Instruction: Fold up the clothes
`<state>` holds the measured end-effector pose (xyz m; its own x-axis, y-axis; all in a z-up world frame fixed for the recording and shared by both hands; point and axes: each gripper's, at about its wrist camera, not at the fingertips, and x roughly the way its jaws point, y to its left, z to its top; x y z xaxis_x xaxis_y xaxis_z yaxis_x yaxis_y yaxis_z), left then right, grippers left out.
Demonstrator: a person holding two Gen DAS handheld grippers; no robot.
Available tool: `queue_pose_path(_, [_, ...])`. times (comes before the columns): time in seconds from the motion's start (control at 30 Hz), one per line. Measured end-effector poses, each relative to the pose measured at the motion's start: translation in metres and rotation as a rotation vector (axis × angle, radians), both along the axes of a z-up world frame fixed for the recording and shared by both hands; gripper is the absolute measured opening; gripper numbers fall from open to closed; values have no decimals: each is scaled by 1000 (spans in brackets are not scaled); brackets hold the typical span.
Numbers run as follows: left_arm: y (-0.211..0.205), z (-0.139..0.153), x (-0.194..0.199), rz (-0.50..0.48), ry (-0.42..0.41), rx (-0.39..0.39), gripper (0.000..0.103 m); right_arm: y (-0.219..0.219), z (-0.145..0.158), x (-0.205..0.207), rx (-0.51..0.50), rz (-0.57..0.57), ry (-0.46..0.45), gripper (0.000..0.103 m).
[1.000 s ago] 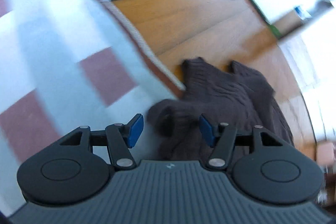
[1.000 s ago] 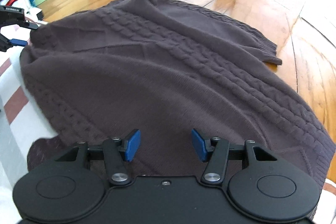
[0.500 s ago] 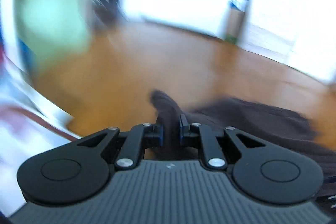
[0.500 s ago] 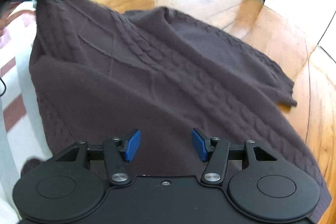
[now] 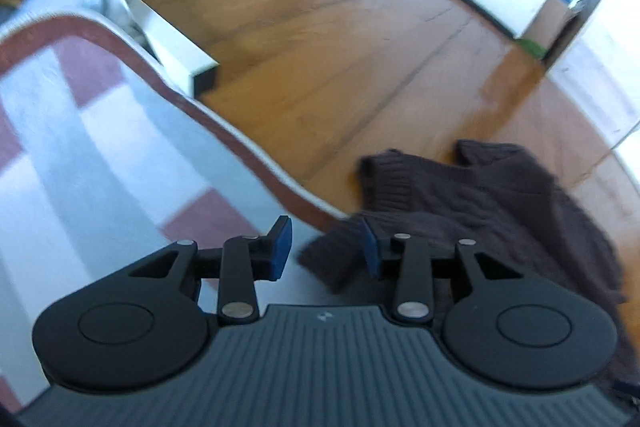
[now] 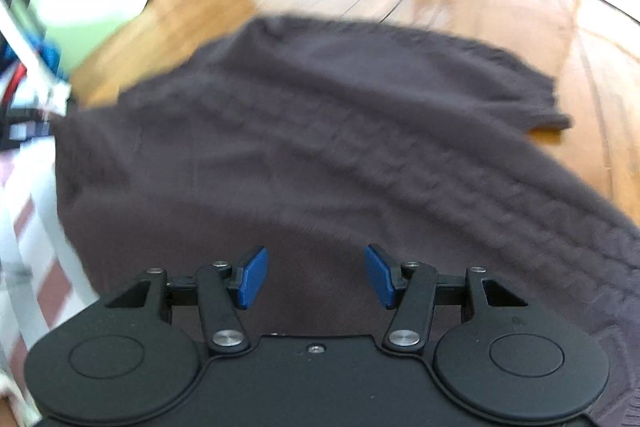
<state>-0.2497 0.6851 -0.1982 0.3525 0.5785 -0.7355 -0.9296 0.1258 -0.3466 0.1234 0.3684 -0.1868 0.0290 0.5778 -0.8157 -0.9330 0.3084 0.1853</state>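
A dark brown cable-knit sweater [image 6: 320, 131] lies spread flat, partly on the wooden floor and partly on a rug. In the left wrist view its ribbed edge [image 5: 384, 183] and a bunched fold lie at the rug's border. My left gripper [image 5: 326, 247] hovers over that fold with its jaws opening; the blue pads stand apart and do not press the cloth. My right gripper [image 6: 316, 275] is open just above the near part of the sweater, holding nothing.
A white and dull-red checked rug [image 5: 100, 147] with a brown border covers the left side. Wooden floor [image 5: 340, 67] stretches beyond. A white furniture leg [image 5: 168, 39] and a clutter of bags stand at the rug's far corner, and a cardboard box [image 5: 560, 15] stands by the wall.
Half a second ago my left gripper was shut on the sweater's edge and held it raised. Now its jaws are apart and the sweater lies flat. My right gripper stayed open and shifted slightly.
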Motion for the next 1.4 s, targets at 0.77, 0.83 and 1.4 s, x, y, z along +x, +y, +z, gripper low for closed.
queue_pose_path(0.77, [28, 13, 269, -436, 52, 12, 52, -13, -41, 207, 179, -686, 578, 63])
queue_pose_path(0.83, [23, 10, 286, -472, 84, 21, 54, 2, -53, 210, 192, -708, 585, 63])
queue_pose_path(1.4, [54, -7, 213, -360, 222, 15, 55, 70, 34, 181, 152, -633, -413, 12])
